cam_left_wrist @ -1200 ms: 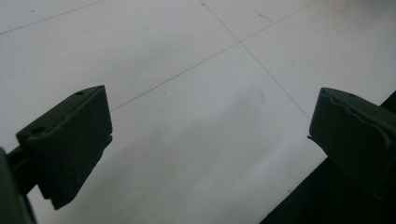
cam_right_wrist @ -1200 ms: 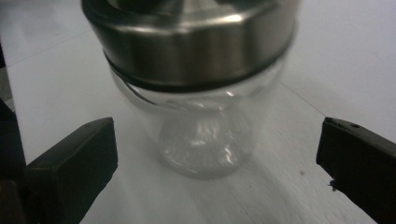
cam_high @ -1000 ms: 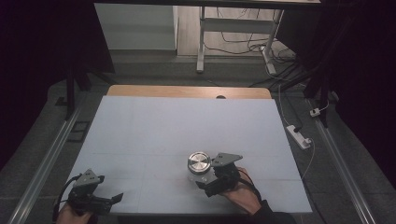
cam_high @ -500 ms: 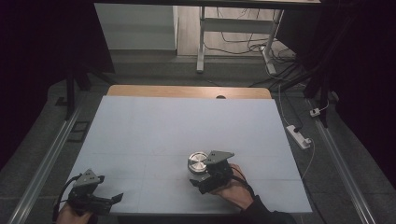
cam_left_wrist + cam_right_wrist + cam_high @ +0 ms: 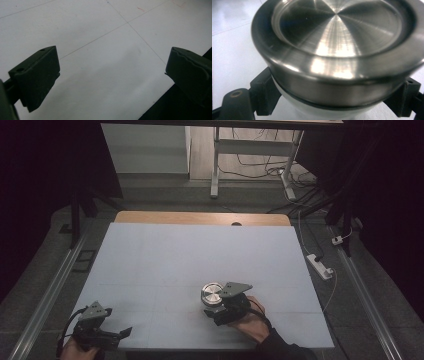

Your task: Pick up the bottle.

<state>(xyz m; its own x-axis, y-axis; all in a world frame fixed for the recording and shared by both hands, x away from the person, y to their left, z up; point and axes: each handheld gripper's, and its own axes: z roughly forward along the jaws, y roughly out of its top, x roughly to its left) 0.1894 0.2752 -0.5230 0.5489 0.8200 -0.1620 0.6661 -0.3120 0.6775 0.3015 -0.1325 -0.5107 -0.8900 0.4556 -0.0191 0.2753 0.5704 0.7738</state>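
Note:
A round white jar with a brushed steel lid stands on the white tabletop, near the front and right of centre. My right gripper reaches it from the near side. Its jaws have just been closing and now press on the jar's sides. In the right gripper view the lid looms large, and both black fingers clamp the white body under the lid's rim. My left gripper rests at the front left corner, open with nothing between its fingers but bare tabletop.
The table's front edge runs right under the left gripper. A wooden strip borders the far edge. A white power strip and cables lie on the floor at the right; desk legs stand beyond.
The right hand has pushed slightly forward to the jar and its jaws have closed around it. The jar and the left gripper have kept their places.

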